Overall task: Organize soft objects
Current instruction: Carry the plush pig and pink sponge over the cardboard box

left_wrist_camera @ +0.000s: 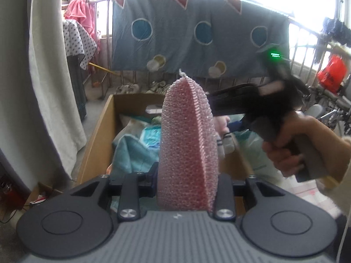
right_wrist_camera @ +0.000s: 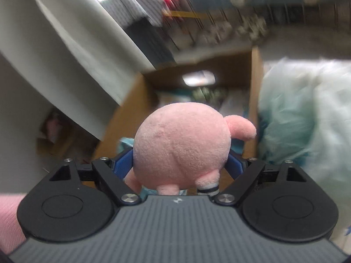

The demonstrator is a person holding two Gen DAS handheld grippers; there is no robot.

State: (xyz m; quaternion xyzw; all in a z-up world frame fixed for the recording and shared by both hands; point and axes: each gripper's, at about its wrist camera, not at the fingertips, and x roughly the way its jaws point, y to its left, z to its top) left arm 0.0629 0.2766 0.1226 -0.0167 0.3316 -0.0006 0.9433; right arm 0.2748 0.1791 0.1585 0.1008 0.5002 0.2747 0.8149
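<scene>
Left tongs point(left_wrist_camera: 186, 175) clamped on pink mesh sponge point(left_wrist_camera: 188, 142), standing upright above cardboard box point(left_wrist_camera: 96, 140). Right tongs point(right_wrist_camera: 182, 164) spread wide, gripping pink plush toy point(right_wrist_camera: 179, 144) on both sides, over the same box. Beyond, blue blanket point(left_wrist_camera: 197, 32) draped on railing.

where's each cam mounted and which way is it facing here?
Left wrist: on the left tool, aimed down over the pink scrubber it grips toward the cardboard box; the right tool and a hand show.
Right wrist: on the right tool, aimed down past the pink plush between its fingers.
Shared: the cardboard box.
</scene>
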